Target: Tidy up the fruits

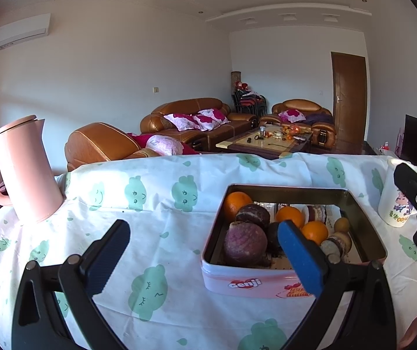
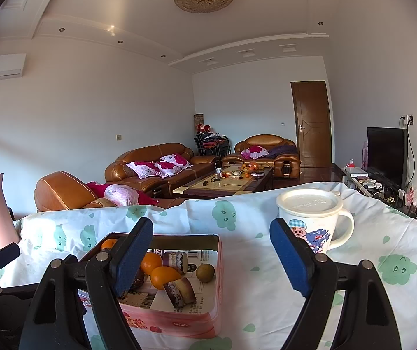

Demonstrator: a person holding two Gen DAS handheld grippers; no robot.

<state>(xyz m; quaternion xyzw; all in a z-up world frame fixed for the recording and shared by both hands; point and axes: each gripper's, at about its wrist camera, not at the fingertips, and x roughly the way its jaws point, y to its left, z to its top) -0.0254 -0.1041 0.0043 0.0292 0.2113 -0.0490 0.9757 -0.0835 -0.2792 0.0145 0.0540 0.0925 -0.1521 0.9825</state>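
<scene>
A pink tin box (image 1: 266,283) stands on the clothed table and holds several oranges (image 1: 290,215), dark purple round fruits (image 1: 245,240), cut purple pieces (image 1: 336,243) and a small brown fruit (image 1: 342,224). My left gripper (image 1: 204,253) is open and empty, hovering in front of the box's left side. In the right wrist view the box (image 2: 179,325) sits at lower left with oranges (image 2: 163,277), a cut piece (image 2: 179,291) and the brown fruit (image 2: 205,272). My right gripper (image 2: 211,250) is open and empty, just right of the box.
A pink kettle (image 1: 22,169) stands at the table's left. A white lidded cartoon mug (image 2: 313,221) stands right of the box. The cloth (image 1: 156,204) has green cloud prints. Sofas and a coffee table lie beyond the far edge.
</scene>
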